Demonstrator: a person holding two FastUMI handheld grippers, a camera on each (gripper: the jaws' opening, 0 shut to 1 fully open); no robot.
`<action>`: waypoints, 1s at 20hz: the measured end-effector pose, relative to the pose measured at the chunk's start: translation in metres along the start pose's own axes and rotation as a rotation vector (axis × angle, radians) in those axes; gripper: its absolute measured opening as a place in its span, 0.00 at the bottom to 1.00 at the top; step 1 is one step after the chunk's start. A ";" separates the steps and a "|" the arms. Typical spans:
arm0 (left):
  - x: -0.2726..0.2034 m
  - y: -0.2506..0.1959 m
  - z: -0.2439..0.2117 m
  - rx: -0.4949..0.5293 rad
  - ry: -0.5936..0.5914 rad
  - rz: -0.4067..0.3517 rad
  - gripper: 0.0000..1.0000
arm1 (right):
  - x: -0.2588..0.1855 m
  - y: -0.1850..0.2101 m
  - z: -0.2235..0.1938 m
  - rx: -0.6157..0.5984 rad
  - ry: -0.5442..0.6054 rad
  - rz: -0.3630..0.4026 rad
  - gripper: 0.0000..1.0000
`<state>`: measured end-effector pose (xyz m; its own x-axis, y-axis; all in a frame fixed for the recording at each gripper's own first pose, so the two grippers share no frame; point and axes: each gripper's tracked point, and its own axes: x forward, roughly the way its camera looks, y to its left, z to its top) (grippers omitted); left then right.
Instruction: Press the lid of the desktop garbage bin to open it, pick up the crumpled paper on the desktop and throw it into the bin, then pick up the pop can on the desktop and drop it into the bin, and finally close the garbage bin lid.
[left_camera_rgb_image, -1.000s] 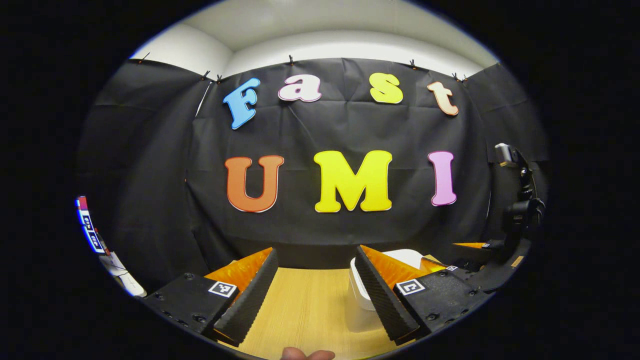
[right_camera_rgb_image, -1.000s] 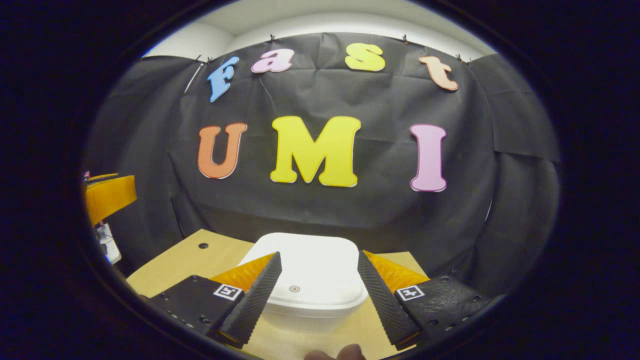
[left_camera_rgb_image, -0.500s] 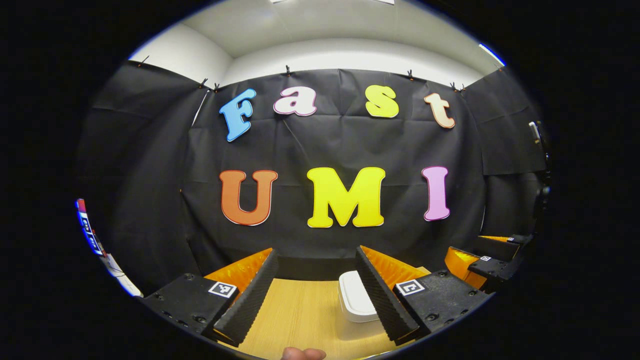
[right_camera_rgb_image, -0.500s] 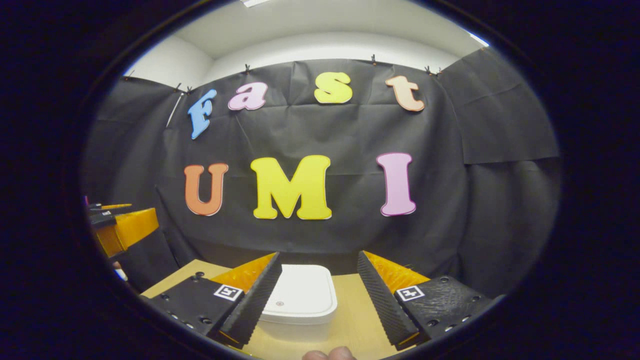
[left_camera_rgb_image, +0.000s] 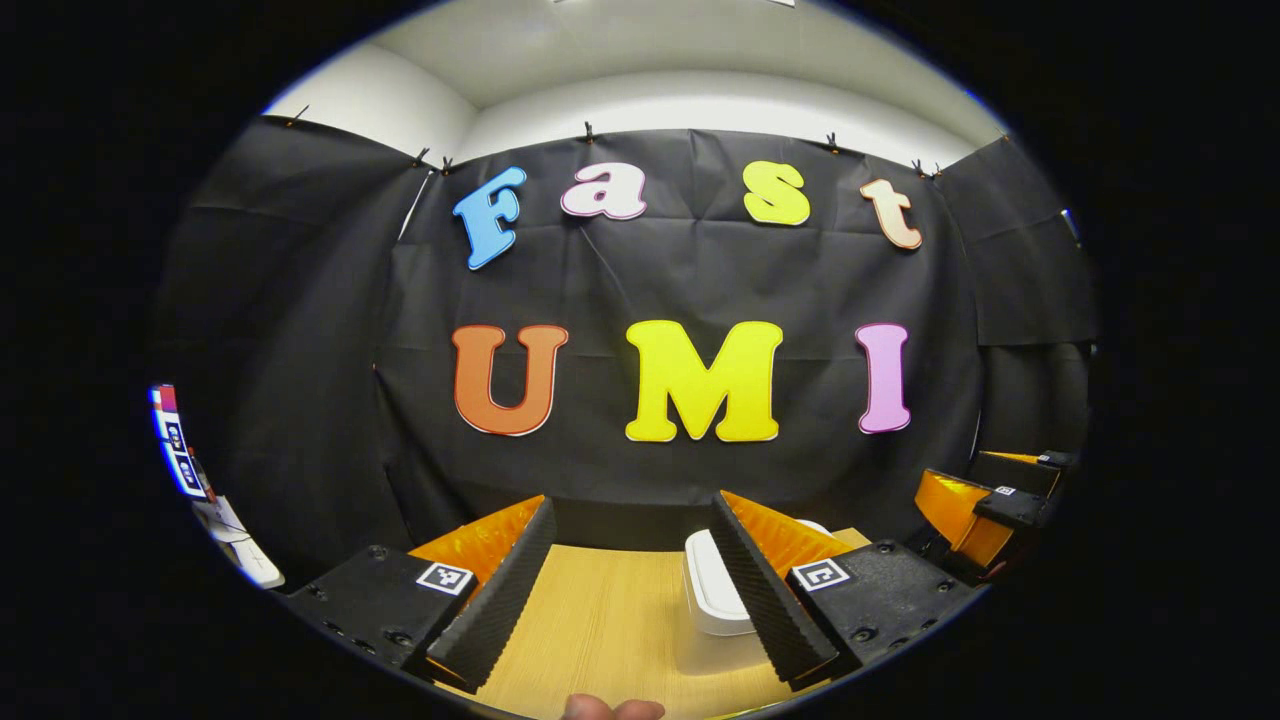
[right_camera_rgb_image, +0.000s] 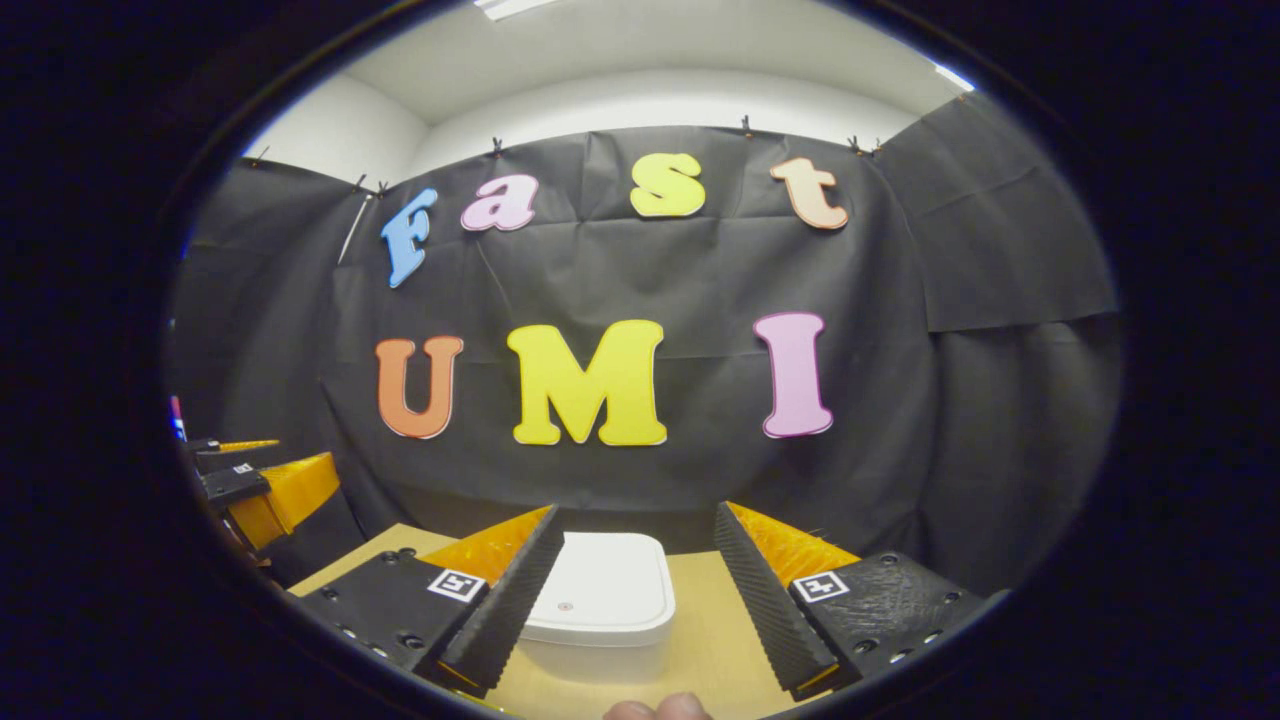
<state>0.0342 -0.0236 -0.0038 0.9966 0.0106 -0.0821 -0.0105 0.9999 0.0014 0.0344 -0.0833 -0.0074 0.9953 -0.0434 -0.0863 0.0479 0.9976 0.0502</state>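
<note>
A black cloth wall (left_camera_rgb_image: 700, 280) hangs across the back of the booth, with a strip of pale ceiling (right_camera_rgb_image: 640, 60) above it. In front of the cloth lies a light wooden table (left_camera_rgb_image: 600, 620), which also shows in the right gripper view (right_camera_rgb_image: 715, 640). On the table stands the white bin (right_camera_rgb_image: 600, 610) with its lid (right_camera_rgb_image: 605, 590) down flat and closed; a small round dot sits near the front edge of the lid. In the right gripper view the bin is just ahead of the right gripper (right_camera_rgb_image: 637, 590), a little left of the middle of the gap and partly behind that gripper's left finger, and nothing touches it. That gripper's fingers are spread wide apart and hold nothing. In the left gripper view the bin (left_camera_rgb_image: 715, 600) stands at the right side of the gap, partly hidden behind the right finger of the left gripper (left_camera_rgb_image: 633, 585), whose fingers are likewise spread wide with only bare table between them. The right gripper shows again at the far right of the left gripper view (left_camera_rgb_image: 990, 505), and the left gripper at the far left of the right gripper view (right_camera_rgb_image: 255, 485), each held above the table. A fingertip (right_camera_rgb_image: 660, 708) shows at the bottom edge of the right gripper view, and another (left_camera_rgb_image: 610, 708) in the left gripper view.
</note>
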 end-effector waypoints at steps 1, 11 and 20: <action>0.001 -0.001 0.001 0.001 -0.005 -0.001 1.00 | 0.001 0.000 0.000 0.001 -0.001 0.002 0.96; 0.004 -0.007 0.003 0.010 -0.015 -0.006 0.99 | 0.001 0.006 0.006 -0.030 -0.019 0.016 0.95; 0.004 -0.008 0.004 0.008 -0.014 -0.005 0.99 | 0.001 0.009 0.007 -0.039 -0.024 0.021 0.95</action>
<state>0.0388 -0.0315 0.0002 0.9977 0.0056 -0.0682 -0.0049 0.9999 0.0093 0.0365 -0.0750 0.0001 0.9978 -0.0234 -0.0619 0.0243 0.9996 0.0133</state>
